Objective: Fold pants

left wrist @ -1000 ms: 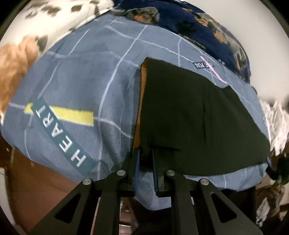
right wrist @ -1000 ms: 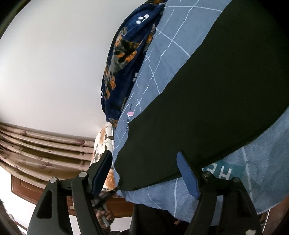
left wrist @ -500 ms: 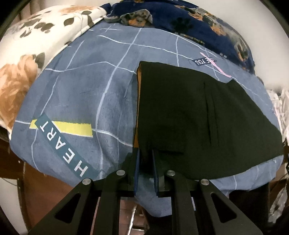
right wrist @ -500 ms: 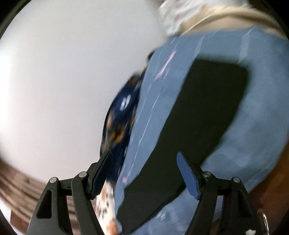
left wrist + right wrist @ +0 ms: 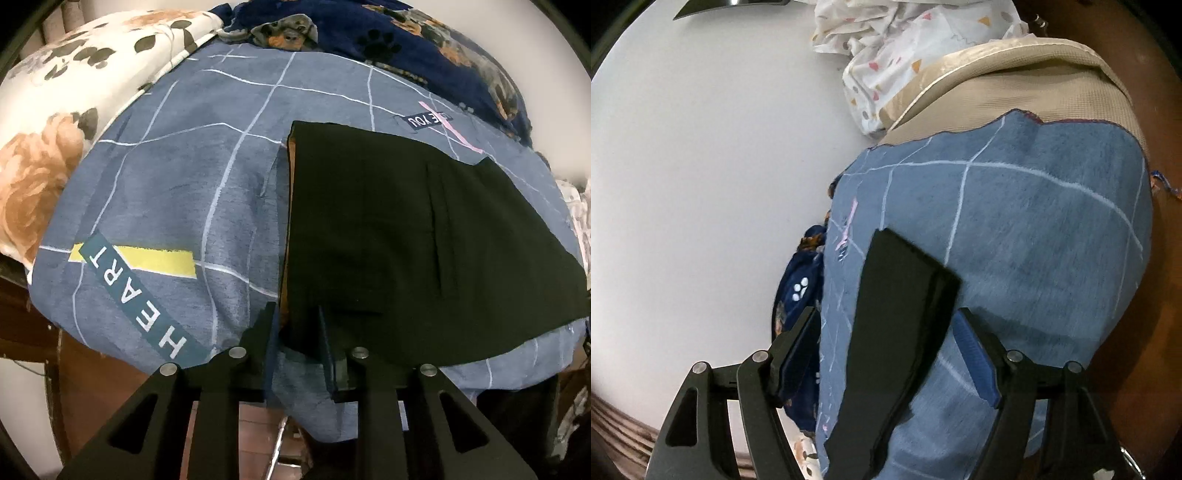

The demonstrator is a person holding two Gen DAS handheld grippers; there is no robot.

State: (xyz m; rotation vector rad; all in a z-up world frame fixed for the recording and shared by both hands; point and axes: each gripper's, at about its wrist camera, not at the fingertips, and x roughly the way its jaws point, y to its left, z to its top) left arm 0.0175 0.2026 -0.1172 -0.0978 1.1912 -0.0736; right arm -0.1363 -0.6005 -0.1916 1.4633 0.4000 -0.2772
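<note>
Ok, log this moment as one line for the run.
step: fold pants | left gripper: around corner of black pants, slightly apart | right gripper: open, over pants | surface: blue bedsheet

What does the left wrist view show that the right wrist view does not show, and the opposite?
Only the left wrist view shows the left gripper with a corner of the black pants between its narrowly spaced fingers, the HEART label, and the floral pillow. Only the right wrist view shows the open right gripper, the beige mattress edge, and the white patterned cloth. Both show the pants, the blue grid sheet and the navy dog-print blanket.
</note>
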